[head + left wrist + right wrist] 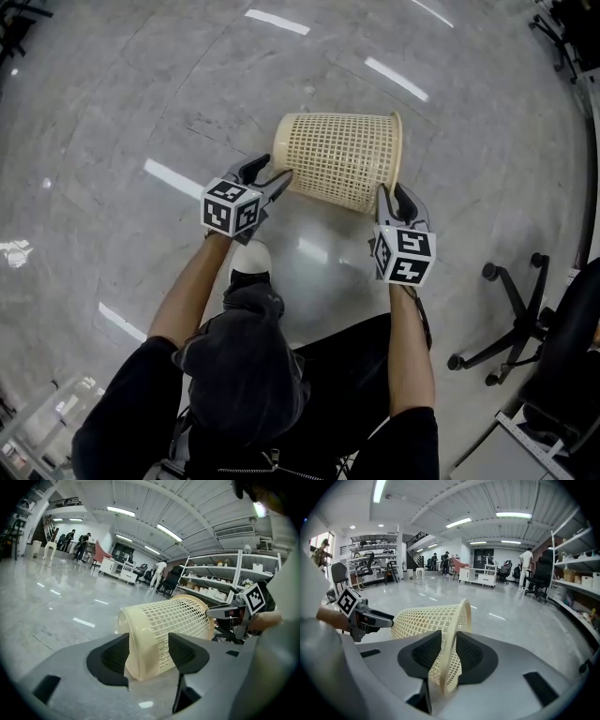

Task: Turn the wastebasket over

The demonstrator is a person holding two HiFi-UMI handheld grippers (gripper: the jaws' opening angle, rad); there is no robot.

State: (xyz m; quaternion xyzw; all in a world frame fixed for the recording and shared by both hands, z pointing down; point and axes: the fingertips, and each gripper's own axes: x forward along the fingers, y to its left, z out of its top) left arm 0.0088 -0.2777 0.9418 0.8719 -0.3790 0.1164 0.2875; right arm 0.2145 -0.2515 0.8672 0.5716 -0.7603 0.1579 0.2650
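The cream lattice wastebasket (339, 159) lies on its side over the grey floor, closed base to the left and open rim (397, 150) to the right. My left gripper (270, 178) is at the base's near corner, jaws spread wide. In the left gripper view the base end of the wastebasket (154, 634) sits between the open left gripper (147, 656) pads without a clear squeeze. My right gripper (398, 197) is at the rim's near side. In the right gripper view the right gripper (448, 651) is shut on the wastebasket's (426, 618) rim, one pad inside and one outside.
An office chair's wheeled base (511, 319) stands at the right, close to my right arm. The person's shoe (251, 258) is on the floor just behind the basket. Shelving (225, 581) and desks with distant people line the room's far sides.
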